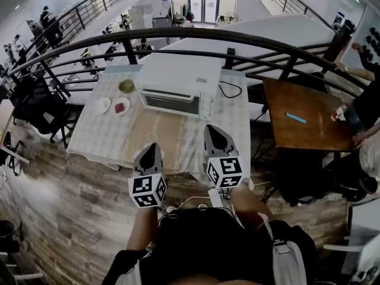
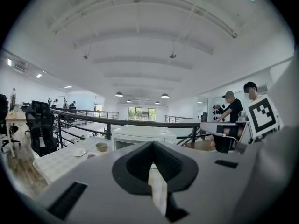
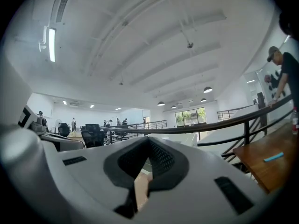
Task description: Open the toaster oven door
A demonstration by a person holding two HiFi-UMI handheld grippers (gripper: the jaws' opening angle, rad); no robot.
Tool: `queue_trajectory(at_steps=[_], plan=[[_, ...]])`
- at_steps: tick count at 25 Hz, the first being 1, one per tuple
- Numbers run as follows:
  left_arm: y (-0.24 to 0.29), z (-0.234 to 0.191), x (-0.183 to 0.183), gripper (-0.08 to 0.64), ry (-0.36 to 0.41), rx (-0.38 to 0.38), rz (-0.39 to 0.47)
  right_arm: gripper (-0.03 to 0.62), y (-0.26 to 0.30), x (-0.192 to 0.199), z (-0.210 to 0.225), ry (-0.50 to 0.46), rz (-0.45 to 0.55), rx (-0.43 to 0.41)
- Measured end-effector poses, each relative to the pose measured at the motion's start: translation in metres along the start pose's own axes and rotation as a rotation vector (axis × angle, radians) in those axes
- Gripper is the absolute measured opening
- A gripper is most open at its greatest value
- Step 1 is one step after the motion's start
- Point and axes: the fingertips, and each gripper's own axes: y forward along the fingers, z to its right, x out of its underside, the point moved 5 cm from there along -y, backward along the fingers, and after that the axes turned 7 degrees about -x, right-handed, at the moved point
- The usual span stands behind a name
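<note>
A: Cloth-covered surface (image 1: 178, 138) beside a curved dark railing (image 1: 178, 34), wooden floor below. Toaster oven (image 1: 175, 94) placed where?

B: Toward the far edge, close under the railing. White, door (image 1: 171, 104) shut. Just left of it, a small bowl (image 1: 126, 86) and two plates (image 1: 103, 104).

A: And each claw?

B: Left claw (image 1: 151, 150) clenched, nothing inside, well short of the oven, before its left half. Right claw (image 1: 215, 134) clenched too, also empty, before the oven's right end, somewhat nearer, apart from the door
</note>
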Motion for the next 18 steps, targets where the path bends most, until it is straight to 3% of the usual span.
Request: queue_trajectory(at_steps=[13,14,15,18], plan=[[0.055,-0.046,-0.024,0.014,0.024,0.052,0.014,-0.004,0.076,0.014,0.013,0.078,-0.044,0.113],[0.056,-0.049,-0.024,0.014,0.02,0.051,0.015,0.012,0.082,0.016,0.015,0.095,-0.046,0.114],[0.058,-0.053,-0.025,0.014,0.019,0.05,0.017,0.089,0.087,0.018,0.016,0.116,-0.05,0.116],[0.064,-0.063,-0.027,0.014,0.02,0.049,0.019,0.108,0.102,0.021,0.024,0.166,-0.061,0.148]])
